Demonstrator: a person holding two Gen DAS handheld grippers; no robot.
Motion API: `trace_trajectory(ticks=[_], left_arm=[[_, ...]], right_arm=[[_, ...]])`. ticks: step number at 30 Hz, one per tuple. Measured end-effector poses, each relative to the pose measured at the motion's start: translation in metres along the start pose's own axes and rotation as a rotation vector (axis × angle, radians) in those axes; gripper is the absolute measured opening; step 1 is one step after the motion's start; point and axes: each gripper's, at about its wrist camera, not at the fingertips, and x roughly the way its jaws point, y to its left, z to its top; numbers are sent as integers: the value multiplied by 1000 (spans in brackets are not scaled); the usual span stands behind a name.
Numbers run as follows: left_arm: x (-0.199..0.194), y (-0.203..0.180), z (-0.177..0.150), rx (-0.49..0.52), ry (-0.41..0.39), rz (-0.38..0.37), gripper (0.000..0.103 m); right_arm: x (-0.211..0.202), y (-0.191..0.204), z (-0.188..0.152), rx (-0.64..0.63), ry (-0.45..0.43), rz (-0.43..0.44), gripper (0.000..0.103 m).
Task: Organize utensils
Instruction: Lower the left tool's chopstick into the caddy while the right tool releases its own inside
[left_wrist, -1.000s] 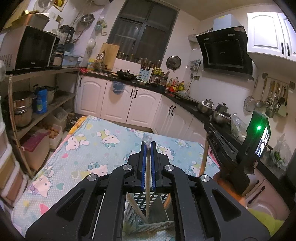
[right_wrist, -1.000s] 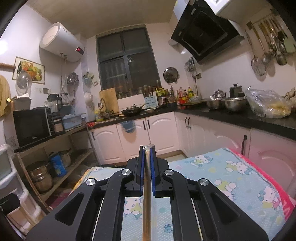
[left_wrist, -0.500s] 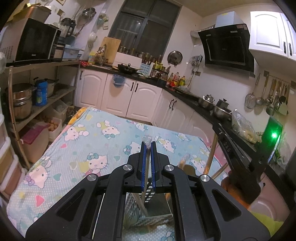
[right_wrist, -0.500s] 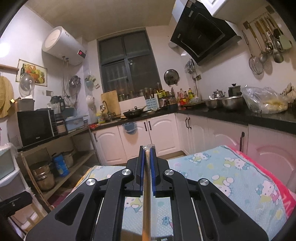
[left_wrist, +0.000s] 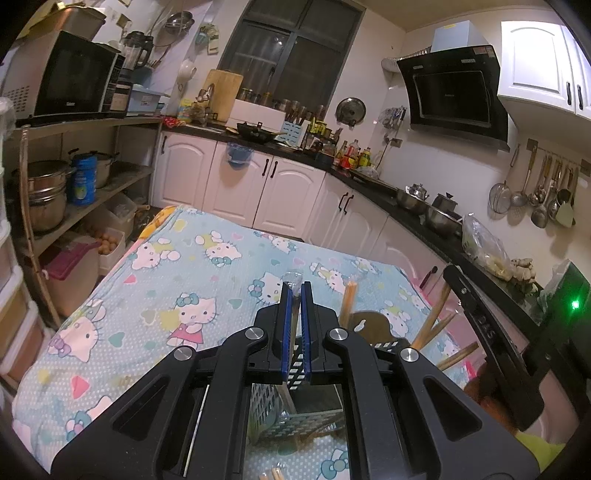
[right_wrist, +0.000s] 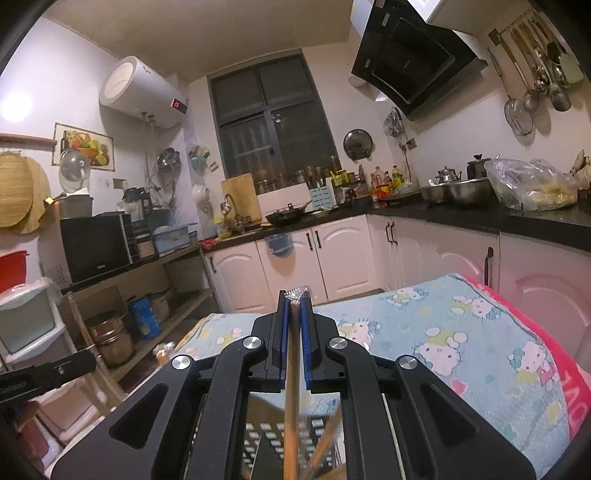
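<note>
A: Left claw (left_wrist: 295, 291) is pinched tight on a thin wrapped utensil (left_wrist: 293, 332), upright, its lower end down in the slotted holder (left_wrist: 295, 421) on the Hello Kitty tabletop (left_wrist: 177, 280).

B: And the right claw (right_wrist: 295, 301)?

A: Clamped on a wooden chopstick (right_wrist: 291, 391), plastic-tipped, running down toward the same perforated basket. More wooden sticks (left_wrist: 428, 325) lean in it, beside a wooden spoon (left_wrist: 369, 325), probably; it's half hidden.

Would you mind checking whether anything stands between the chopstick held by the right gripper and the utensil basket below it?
Nothing visible does: the chopstick runs straight from the right gripper into the perforated basket, beside another stick already inside.
</note>
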Motion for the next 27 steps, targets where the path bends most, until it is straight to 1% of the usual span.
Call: trace_trajectory(ticks=[9, 10, 12, 16, 22, 23, 24, 27], left_arm=[[-2, 2, -3, 0, 6, 1, 1], [-3, 2, -4, 0, 7, 1, 1], [-3, 2, -5, -1, 8, 0, 1], [-4, 2, -5, -2, 6, 1, 2], [-12, 3, -11, 0, 2, 1, 13], [-15, 2, -12, 1, 0, 1, 16], [-18, 2, -14, 3, -2, 1, 20], [-27, 0, -14, 6, -7, 5, 27]], right_arm=[[-18, -1, -6, -10, 65, 27, 8], [-20, -1, -7, -10, 70, 29, 8], [-23, -1, -6, -19, 81, 39, 14], [-31, -1, -3, -23, 91, 49, 18], [-44, 1, 2, -21, 94, 65, 28], [-47, 2, 3, -21, 96, 68, 30], [-51, 2, 3, -18, 93, 68, 31], [-58, 3, 4, -24, 88, 68, 33]])
